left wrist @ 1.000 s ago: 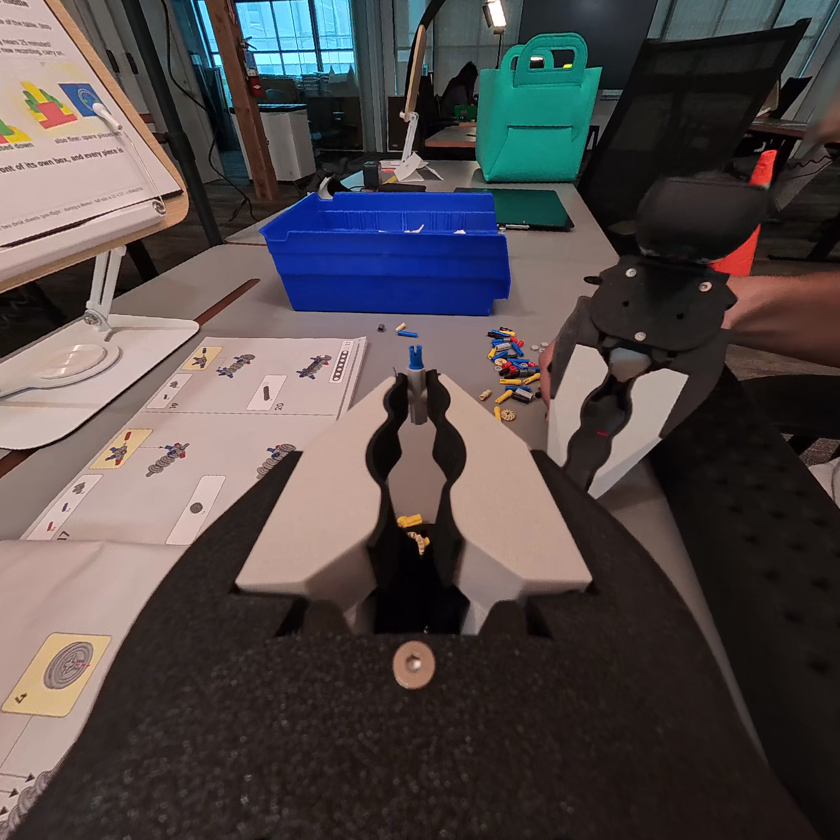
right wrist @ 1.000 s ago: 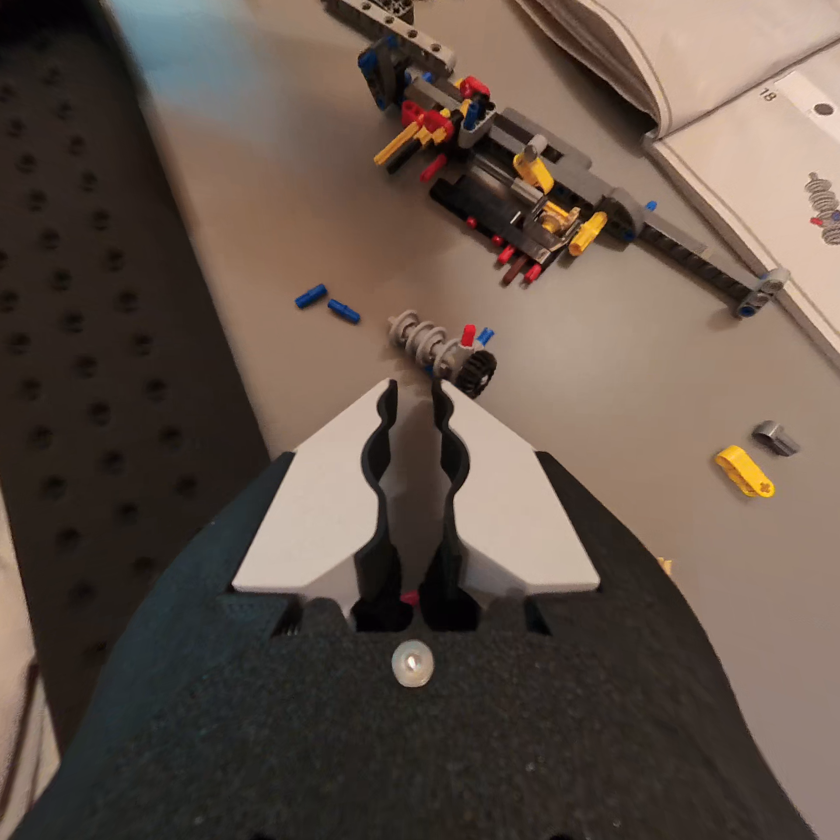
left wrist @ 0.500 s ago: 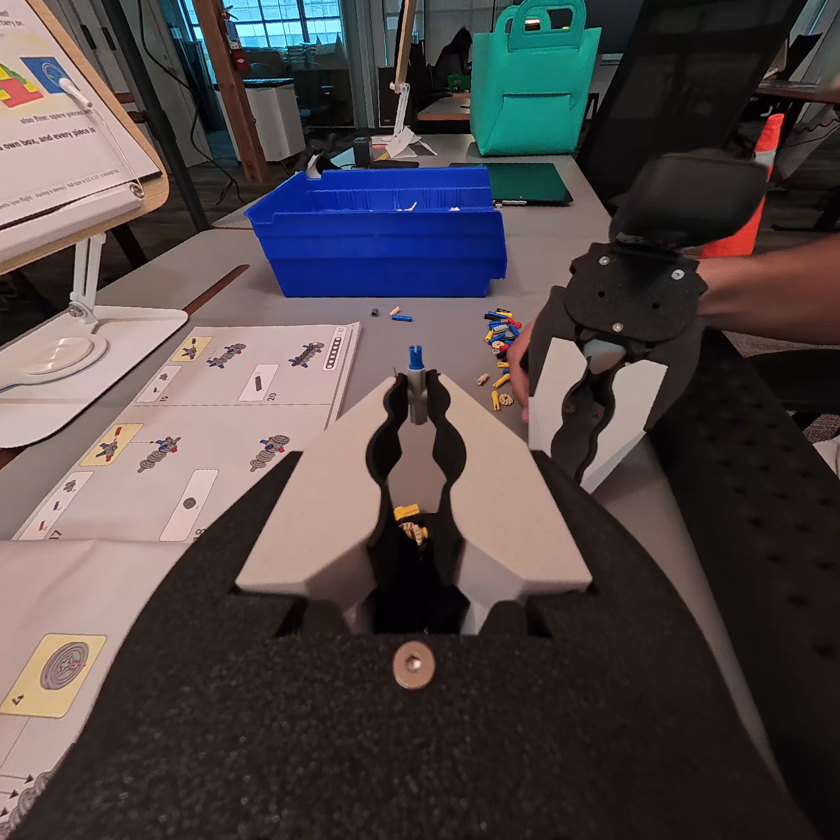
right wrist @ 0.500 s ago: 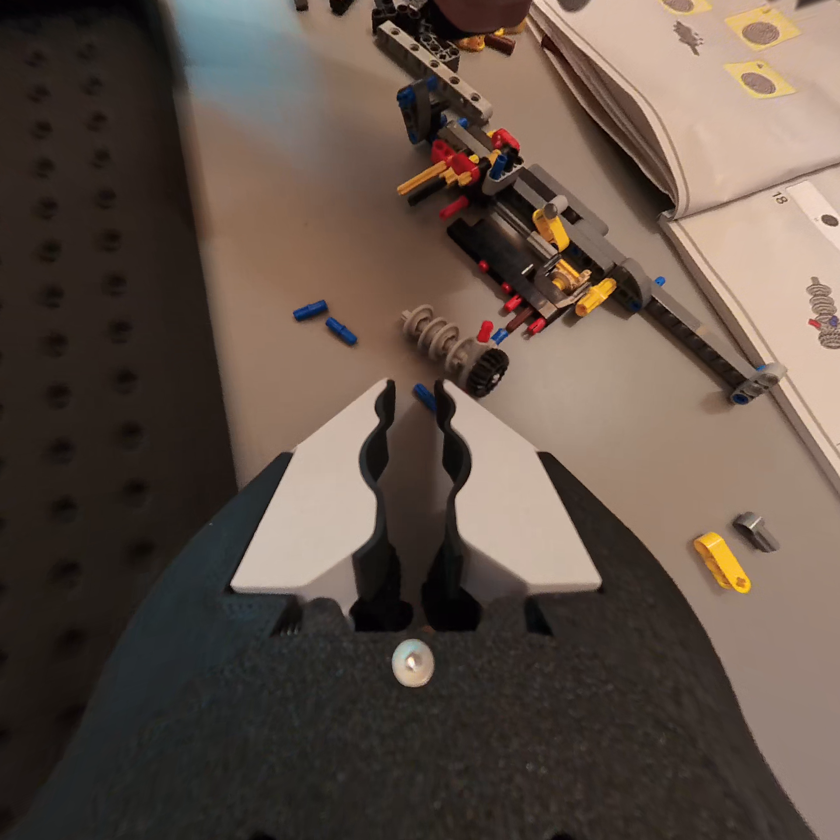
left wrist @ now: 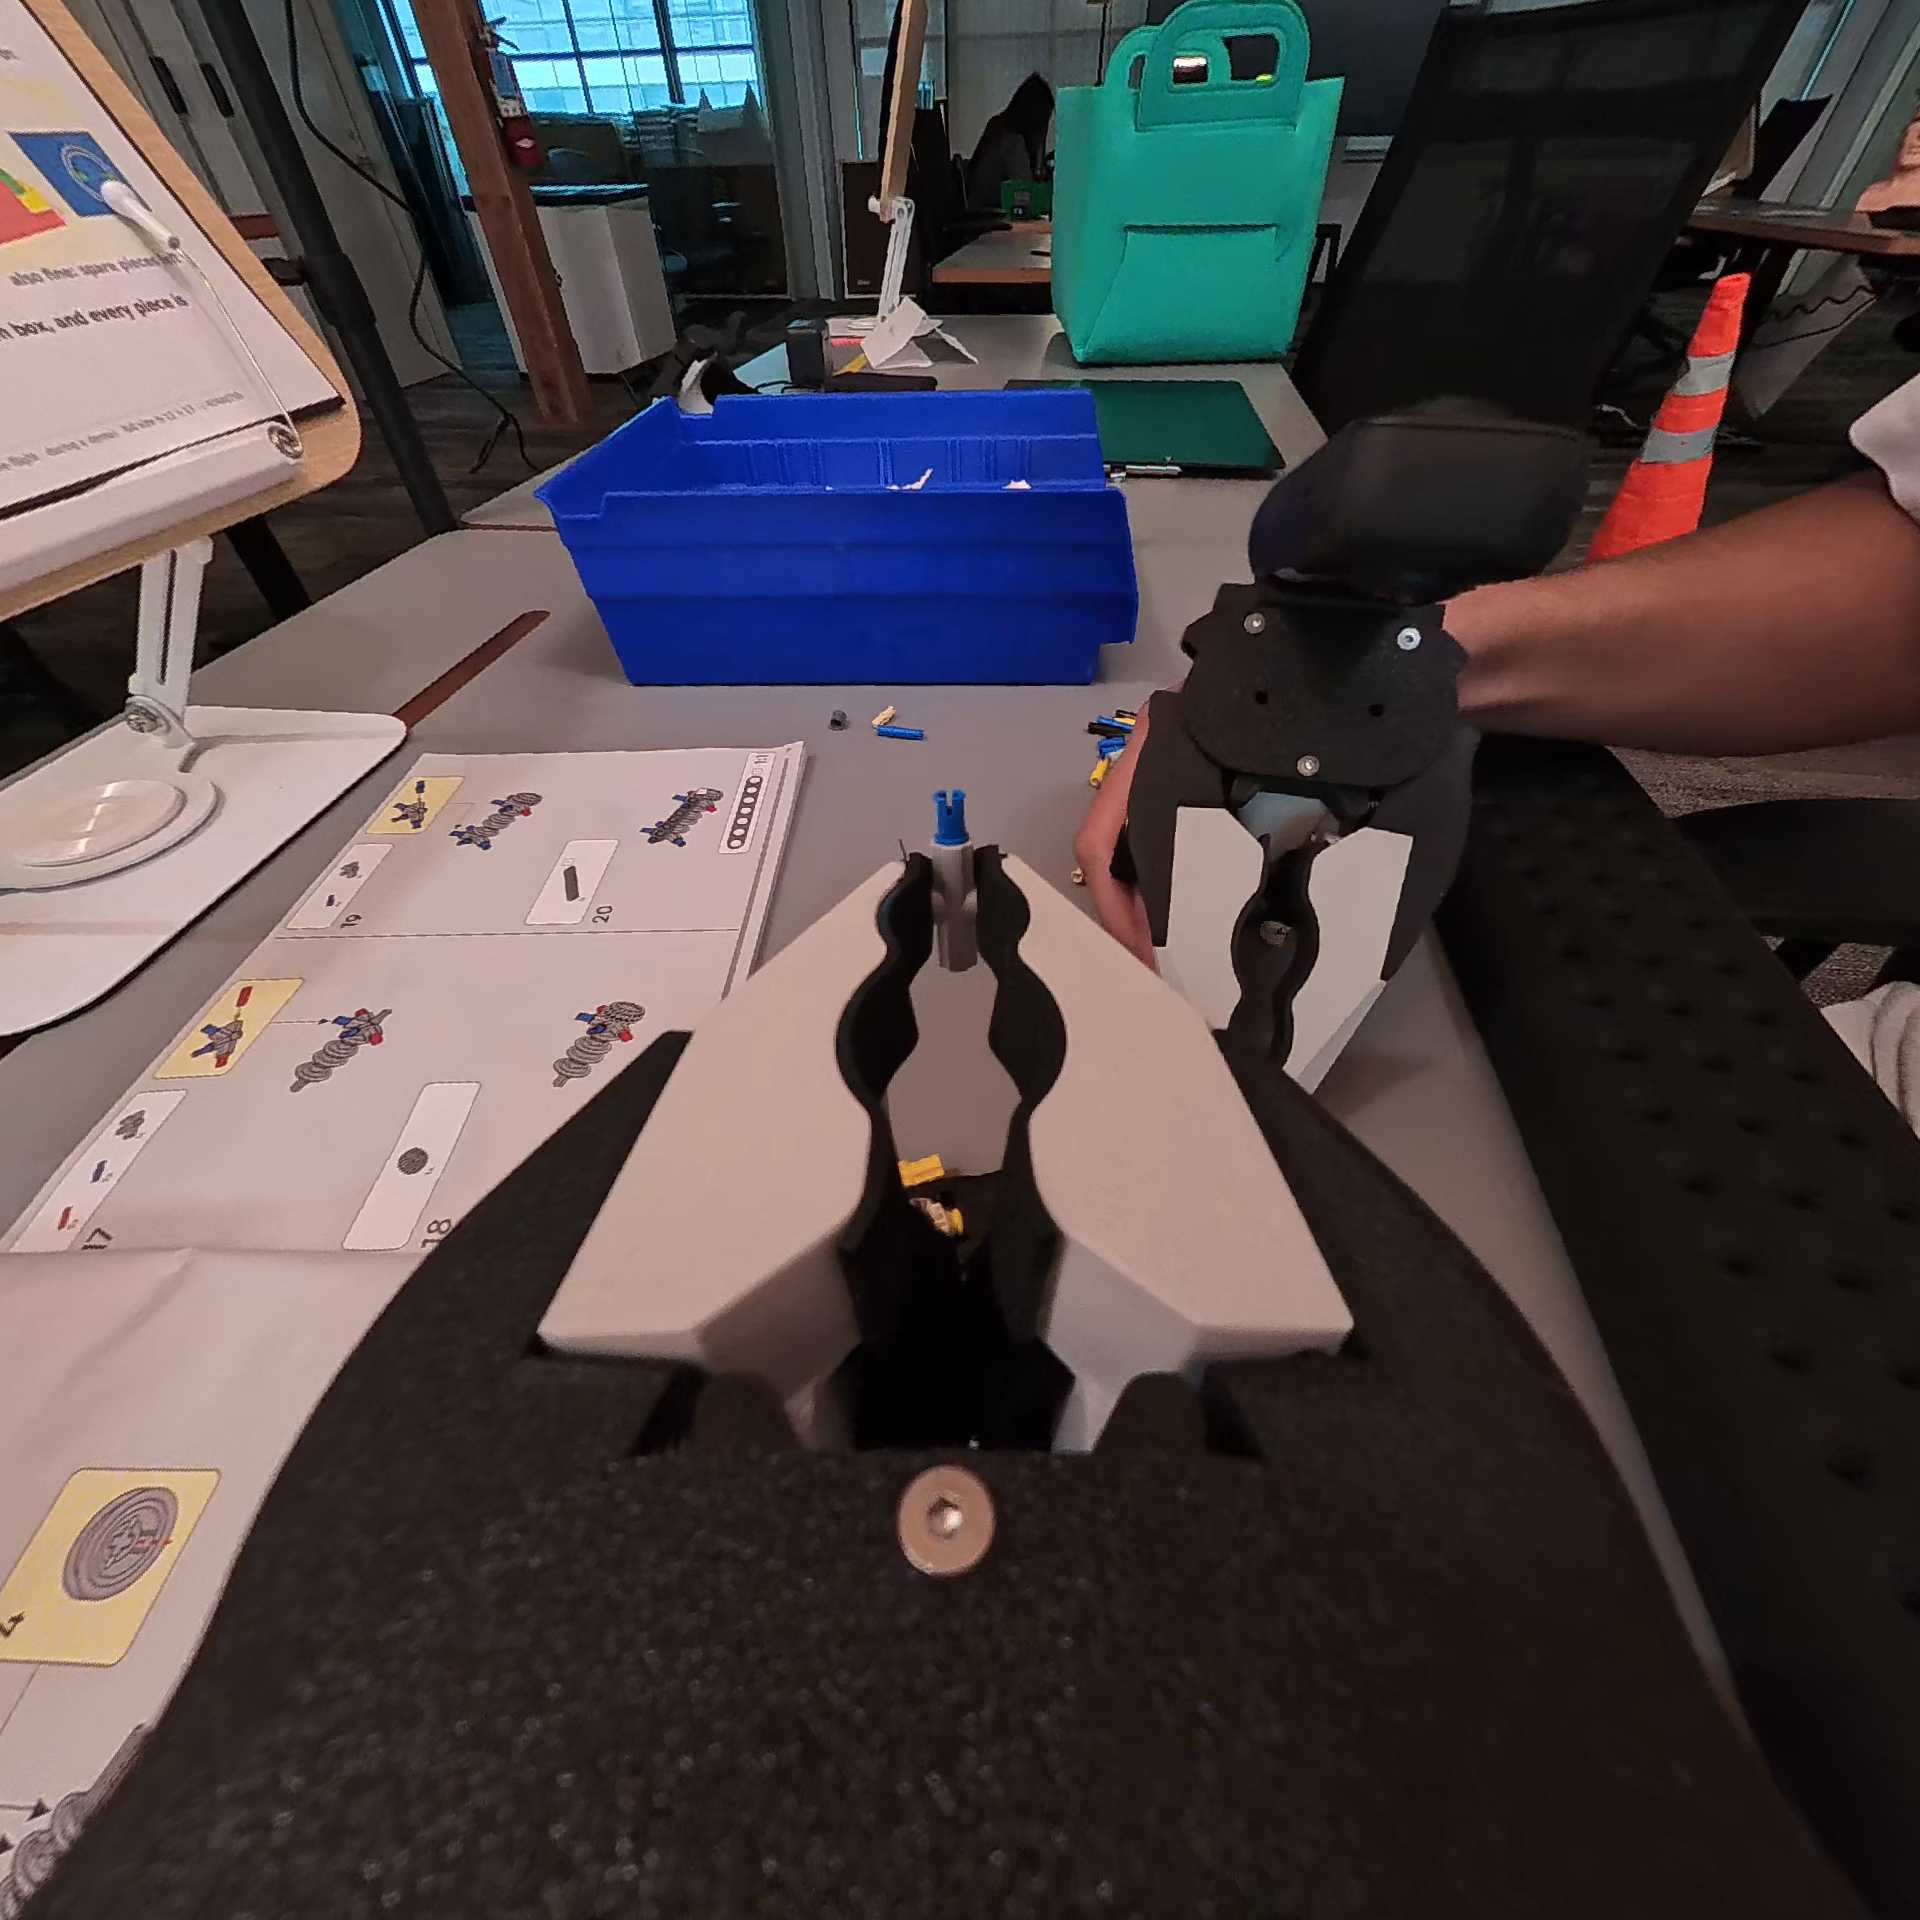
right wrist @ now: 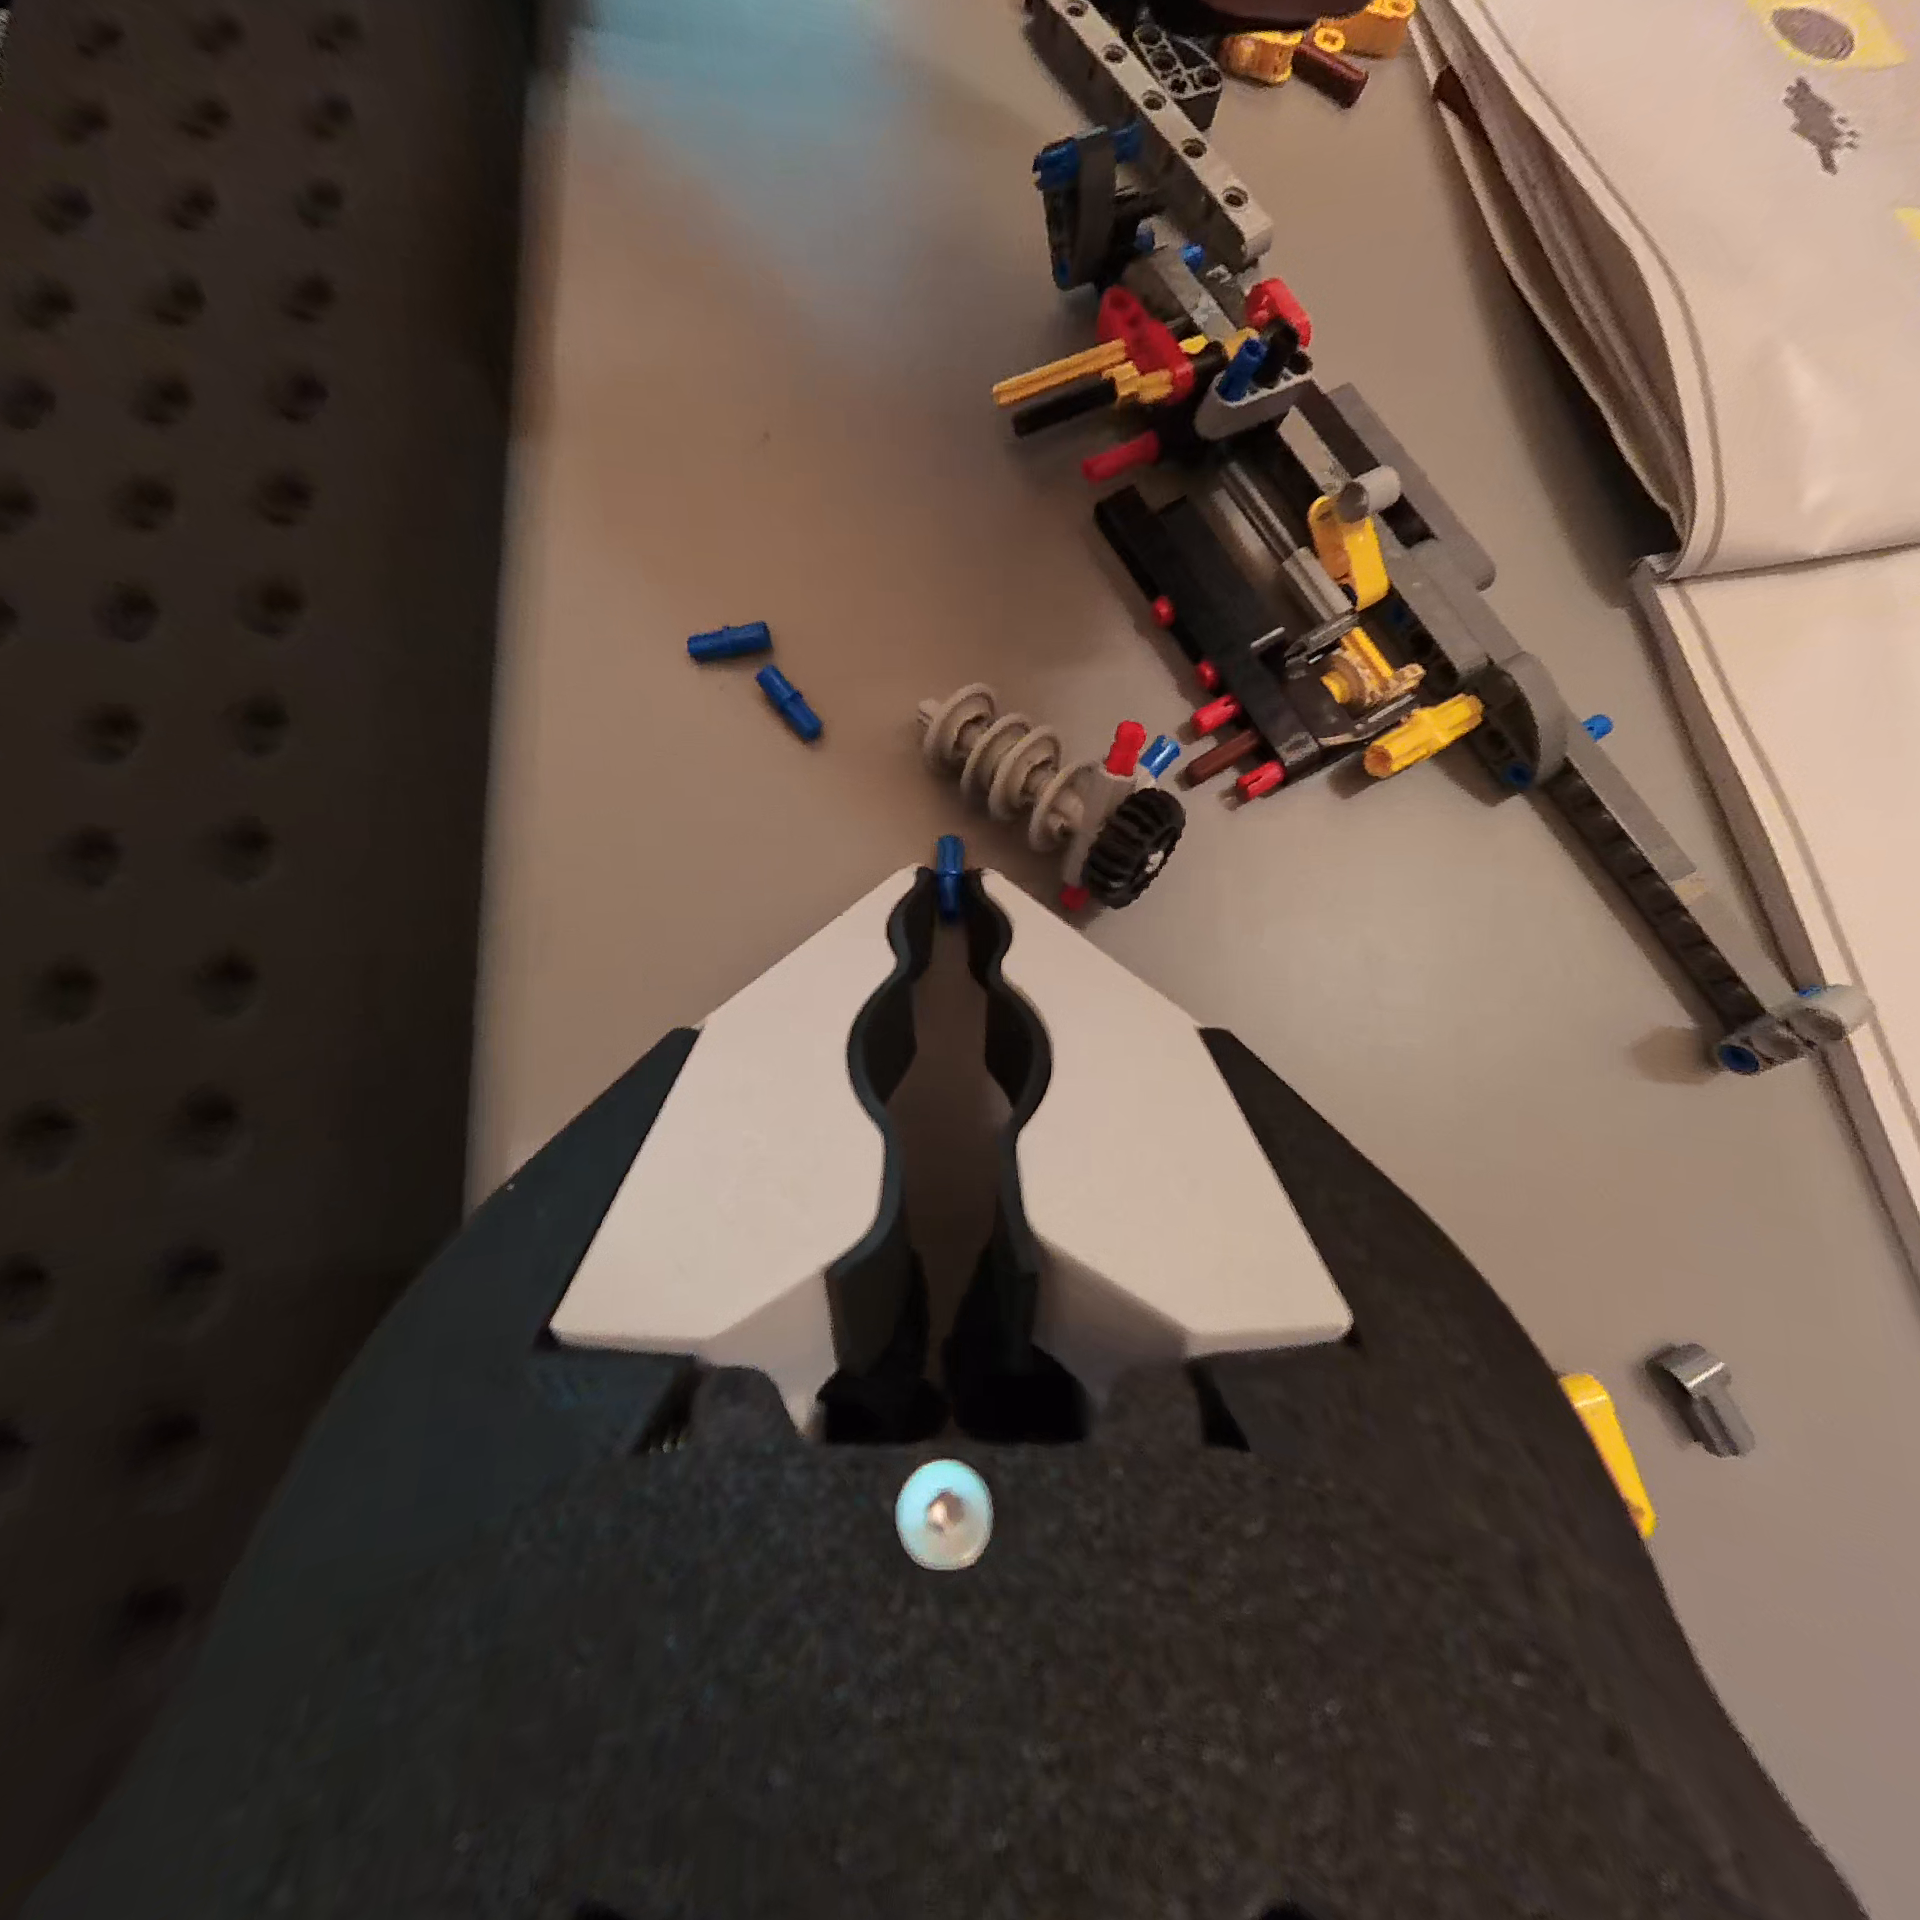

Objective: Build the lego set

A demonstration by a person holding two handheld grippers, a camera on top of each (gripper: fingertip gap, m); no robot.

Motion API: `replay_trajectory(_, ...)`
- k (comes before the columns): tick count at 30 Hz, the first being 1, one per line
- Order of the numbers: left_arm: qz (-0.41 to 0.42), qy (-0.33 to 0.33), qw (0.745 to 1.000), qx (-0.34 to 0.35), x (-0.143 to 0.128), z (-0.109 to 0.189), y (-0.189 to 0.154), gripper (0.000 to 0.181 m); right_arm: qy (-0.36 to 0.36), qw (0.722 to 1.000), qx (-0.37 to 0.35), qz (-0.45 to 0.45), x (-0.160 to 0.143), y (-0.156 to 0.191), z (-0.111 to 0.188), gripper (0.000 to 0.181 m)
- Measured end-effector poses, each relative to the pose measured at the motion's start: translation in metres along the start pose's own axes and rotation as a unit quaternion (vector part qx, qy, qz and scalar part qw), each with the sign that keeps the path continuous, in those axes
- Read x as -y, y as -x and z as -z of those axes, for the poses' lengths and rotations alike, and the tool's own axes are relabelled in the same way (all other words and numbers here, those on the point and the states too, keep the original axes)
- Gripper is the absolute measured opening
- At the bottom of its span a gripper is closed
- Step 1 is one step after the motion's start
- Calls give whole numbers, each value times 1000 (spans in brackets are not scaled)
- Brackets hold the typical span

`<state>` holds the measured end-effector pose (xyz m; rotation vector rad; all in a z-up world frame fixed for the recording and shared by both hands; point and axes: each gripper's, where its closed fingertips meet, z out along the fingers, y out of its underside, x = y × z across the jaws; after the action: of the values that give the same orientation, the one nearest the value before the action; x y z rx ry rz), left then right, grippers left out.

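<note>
In the left wrist view my left tongs (left wrist: 951, 883) are pinched tight on a small grey connector with a blue pin (left wrist: 949, 873) standing out of their tips, its long axis running straight forward along the fingers and pointing far across the table (left wrist: 499, 665). The right tongs (left wrist: 1273, 997) hang just to the right of it and point down at the table. The open instruction booklet (left wrist: 436, 987) lies on the left, with the blue bin (left wrist: 852, 561) beyond it. In the right wrist view my right tongs (right wrist: 948, 883) are narrowed onto a short blue pin (right wrist: 948, 878), which lies lengthwise between the tips with its far end poking out; the focus is soft here, so I judge it gripped rather than merely touched. Just right of those tips lies the grey worm-gear piece with a black gear (right wrist: 1049, 800). The long half-built chassis (right wrist: 1299, 540) stretches farther right, and two loose blue pins (right wrist: 753, 670) lie far left. I judge that the coming move depends on lining up the two held pieces end to end.
</note>
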<state>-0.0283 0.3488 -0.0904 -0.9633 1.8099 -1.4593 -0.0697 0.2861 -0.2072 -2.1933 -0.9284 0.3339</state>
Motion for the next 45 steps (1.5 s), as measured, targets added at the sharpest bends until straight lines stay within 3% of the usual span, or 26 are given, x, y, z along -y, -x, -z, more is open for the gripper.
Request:
replay_trajectory(11,-2,-22,999,-36,6,1,-12,6,-11,999,-26,-15,8,0,5,4)
replay_trajectory(14,14,-49,996,-74,16,3,-24,7,-68,995,-67,-7,38,-12,42,3)
replay_trajectory(17,24,-75,992,-102,24,4,-34,7,-113,975,-182,53,75,-38,95,3)
replay_trajectory(19,27,-90,989,-115,29,4,-38,7,-110,966,-218,84,91,-41,115,3)
replay_trajectory(21,25,-97,987,-124,31,3,-43,7,-68,963,-239,108,93,-42,116,3)
replay_trajectory(31,12,-75,989,-129,23,-6,-50,7,-12,923,-280,262,93,-37,107,3)
replay_trajectory(45,-2,-27,993,-115,9,-9,-47,7,87,886,-279,359,89,-40,94,3)
